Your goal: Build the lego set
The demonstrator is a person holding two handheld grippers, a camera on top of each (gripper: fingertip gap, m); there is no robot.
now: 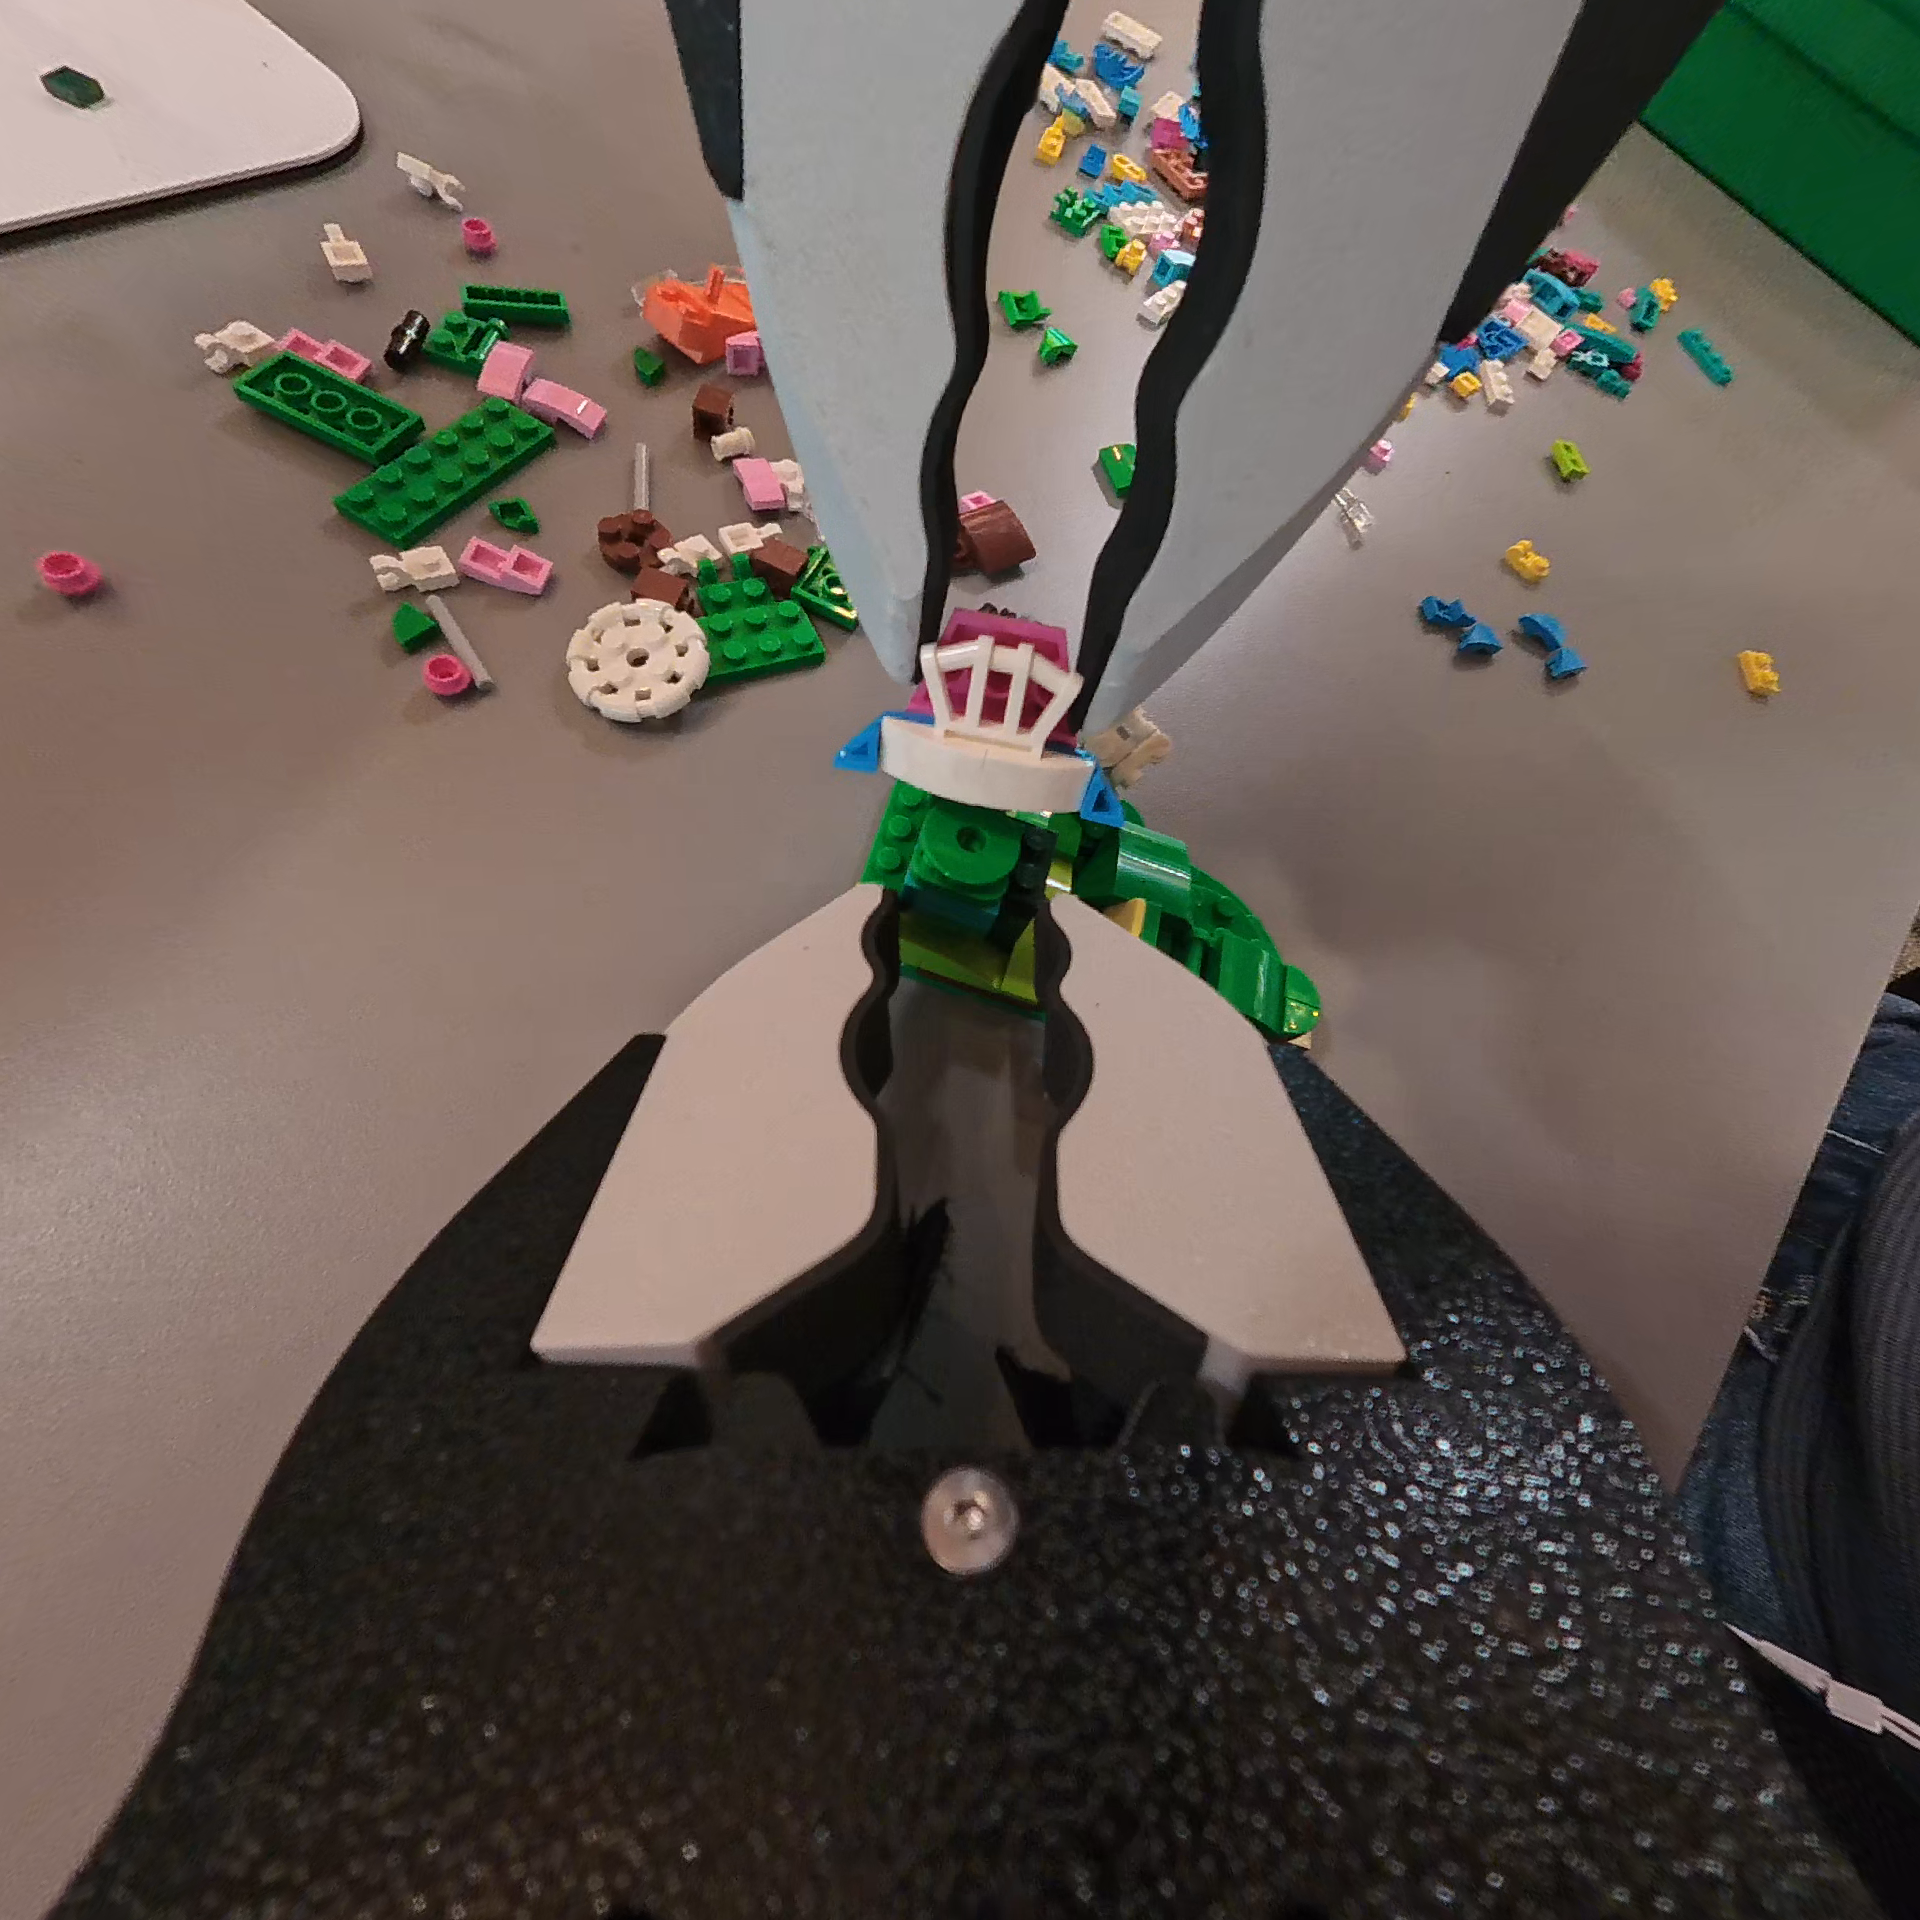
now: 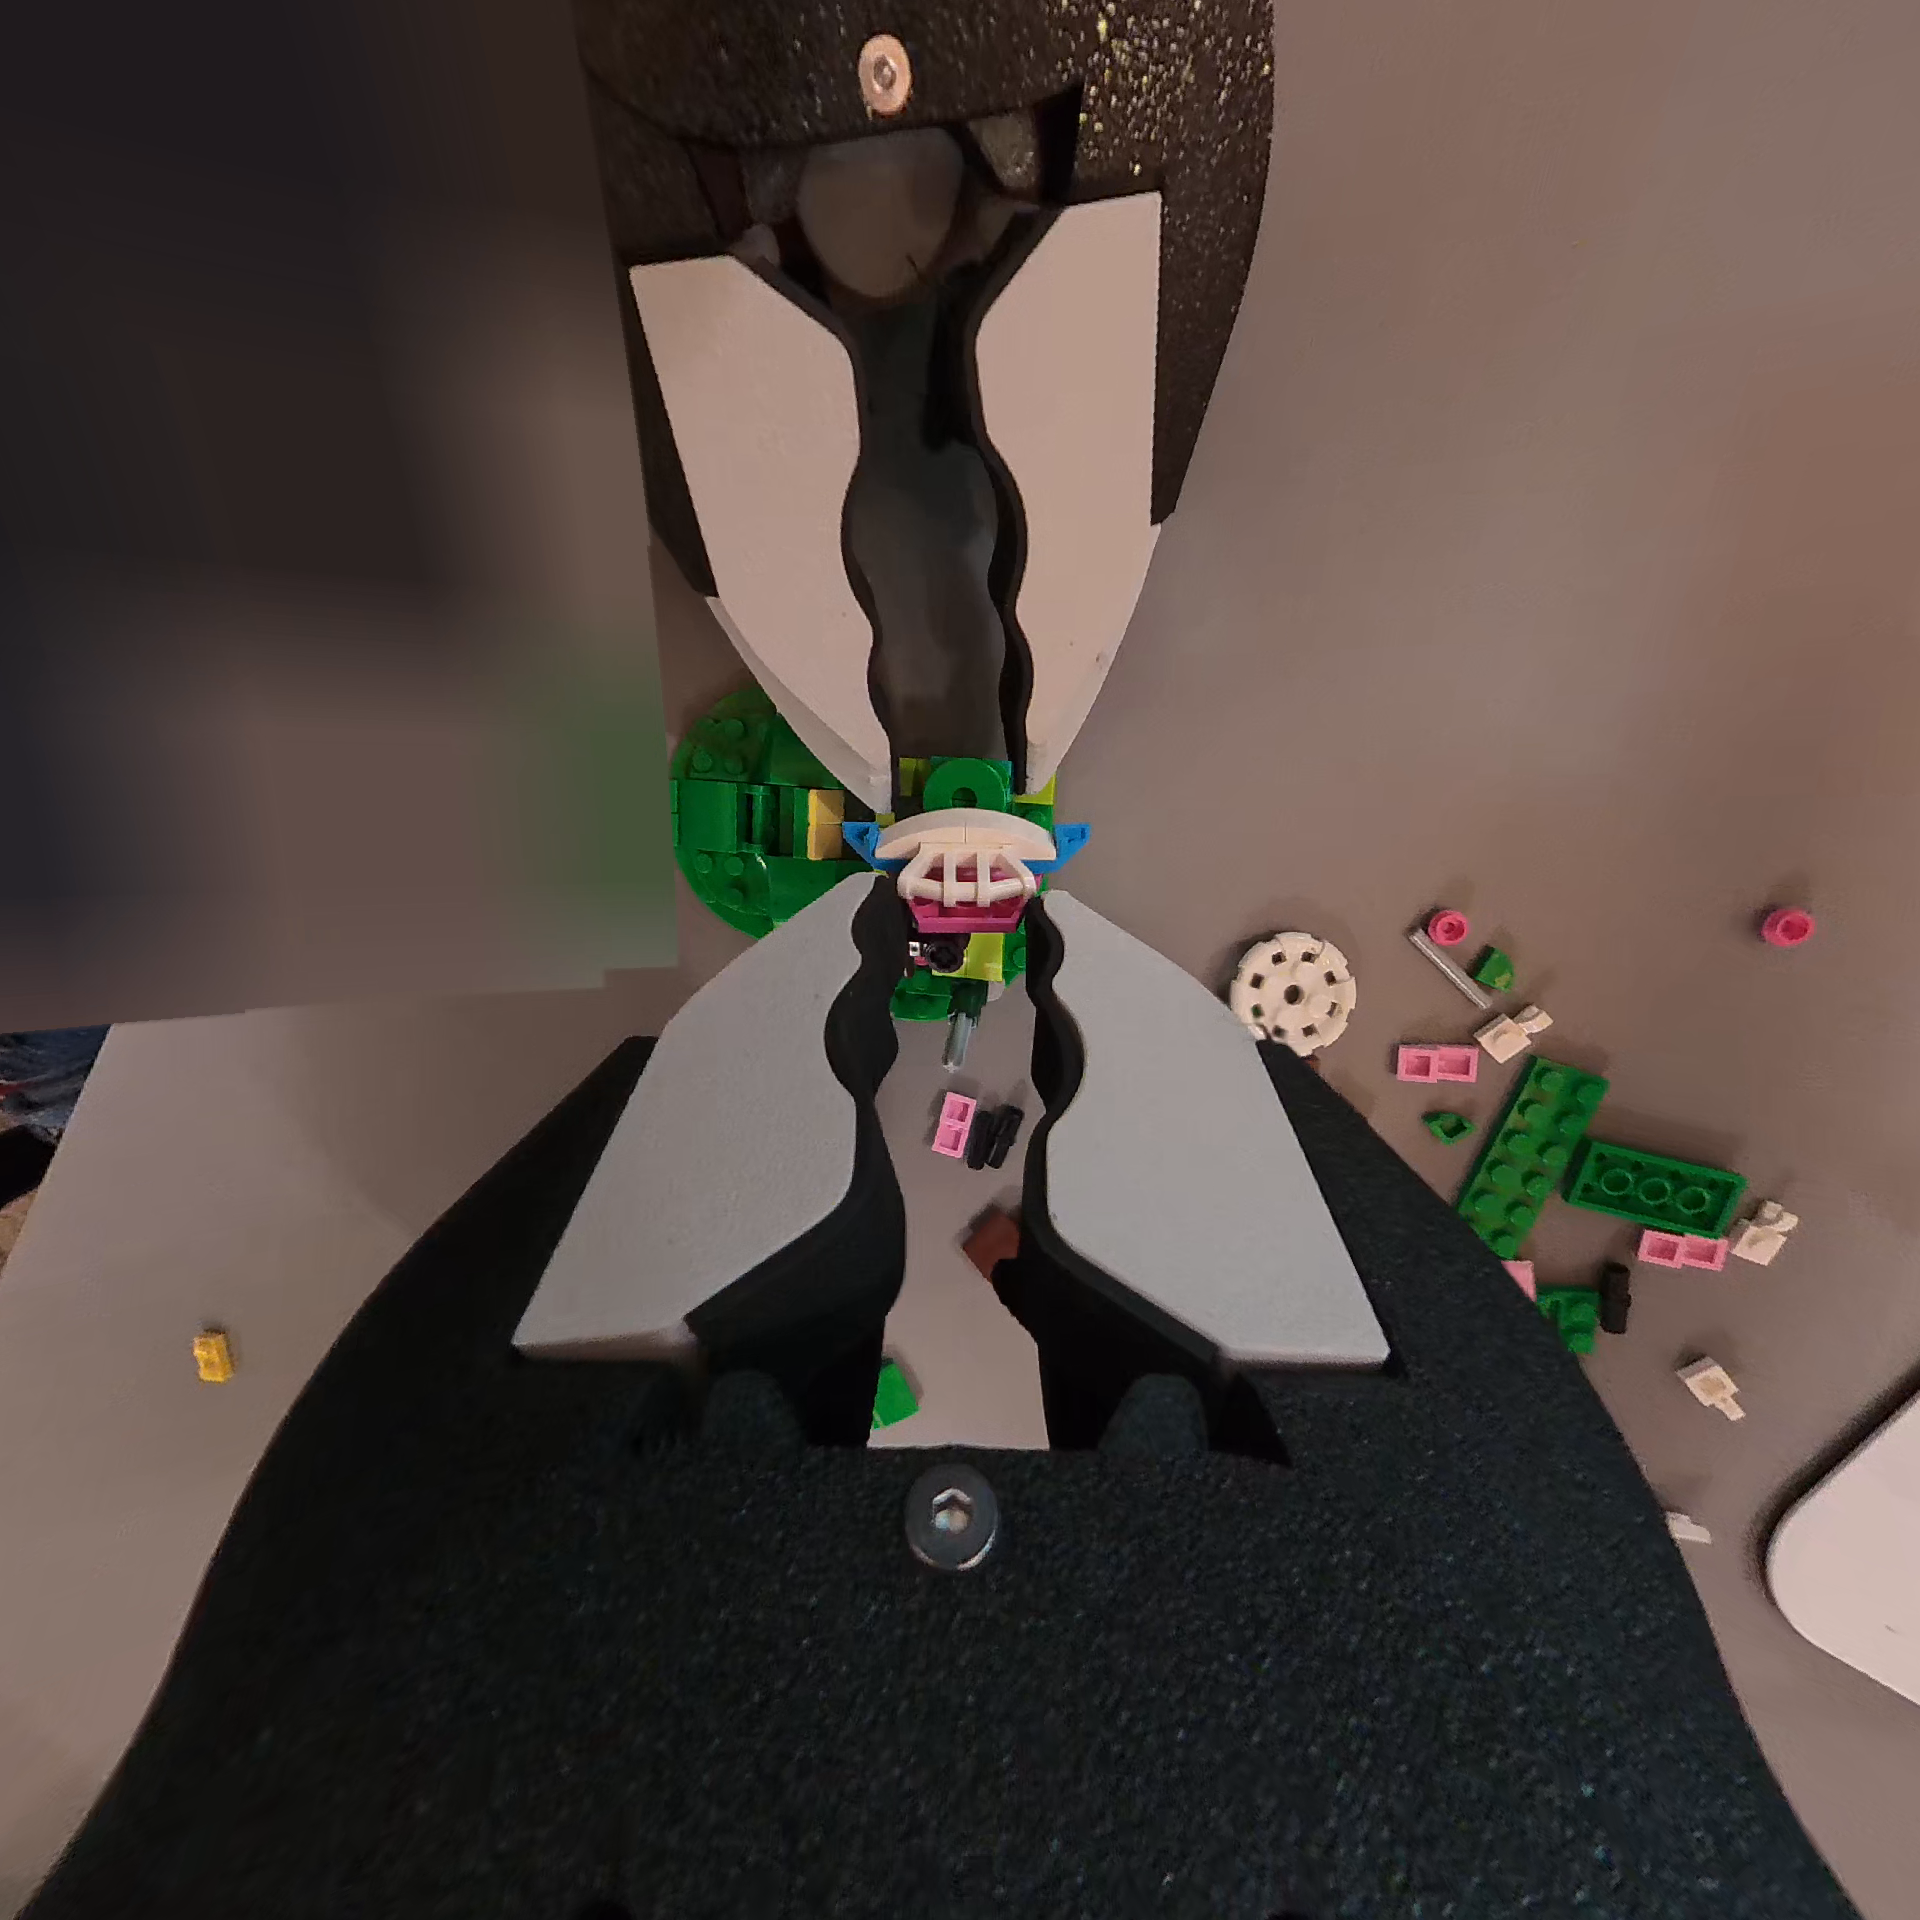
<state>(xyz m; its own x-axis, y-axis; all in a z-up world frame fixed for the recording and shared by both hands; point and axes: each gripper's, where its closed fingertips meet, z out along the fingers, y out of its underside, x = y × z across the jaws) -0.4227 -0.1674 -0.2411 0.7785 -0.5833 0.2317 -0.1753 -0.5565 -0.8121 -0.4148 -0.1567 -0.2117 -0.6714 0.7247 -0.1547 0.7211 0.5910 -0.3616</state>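
Two grippers are gripping one lego model from opposite ends.
My left gripper is pinching its green base at 6 o'clock; my right gripper is pinching its magenta top at 12 o'clock.

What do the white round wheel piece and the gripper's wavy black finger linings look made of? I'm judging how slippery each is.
White round wheel piece: likely hard moulded plastic, smooth with a slight sheen and crisp notches. Wavy black finger linings of the left gripper: probably rubber or foam, matte and soft-edged; which one cannot be told.
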